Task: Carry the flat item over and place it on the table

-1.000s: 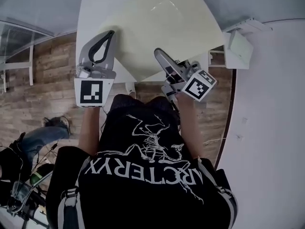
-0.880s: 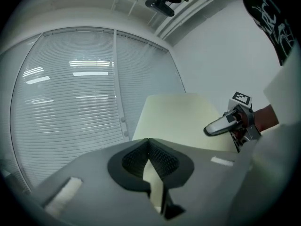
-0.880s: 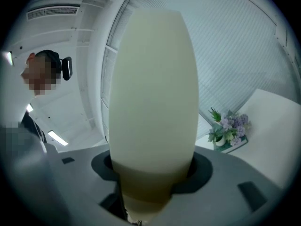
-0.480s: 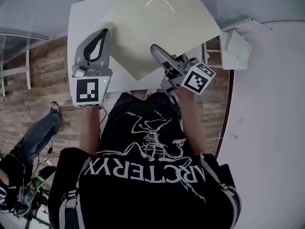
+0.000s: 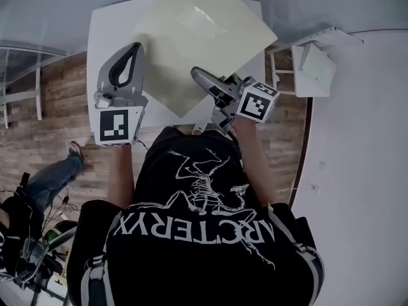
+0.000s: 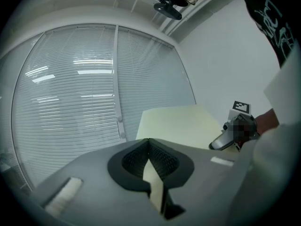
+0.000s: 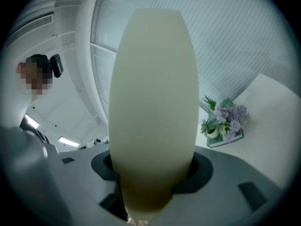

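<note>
The flat item is a pale cream board [image 5: 199, 38], held by its near edge over the white table [image 5: 105, 27]. My left gripper [image 5: 134, 47] is shut on the board's left corner, and my right gripper [image 5: 196, 75] is shut on its near right edge. In the left gripper view the board's thin edge [image 6: 153, 180] sits between the closed jaws of the left gripper [image 6: 149, 141], with the right gripper [image 6: 229, 136] beyond. In the right gripper view the board [image 7: 153, 102] rises from the right gripper [image 7: 151, 175] and fills the middle.
A small white stand [image 5: 313, 67] is right of the table. Wooden floor [image 5: 57, 101] lies to the left, with another person's leg [image 5: 48, 177] there. A pot of purple flowers [image 7: 225, 124] stands on a white tabletop [image 7: 275, 112]. Window blinds [image 6: 70, 88] are behind.
Both grippers and the board have shifted left and further over the table. The board has turned a little. Both grips stay the same.
</note>
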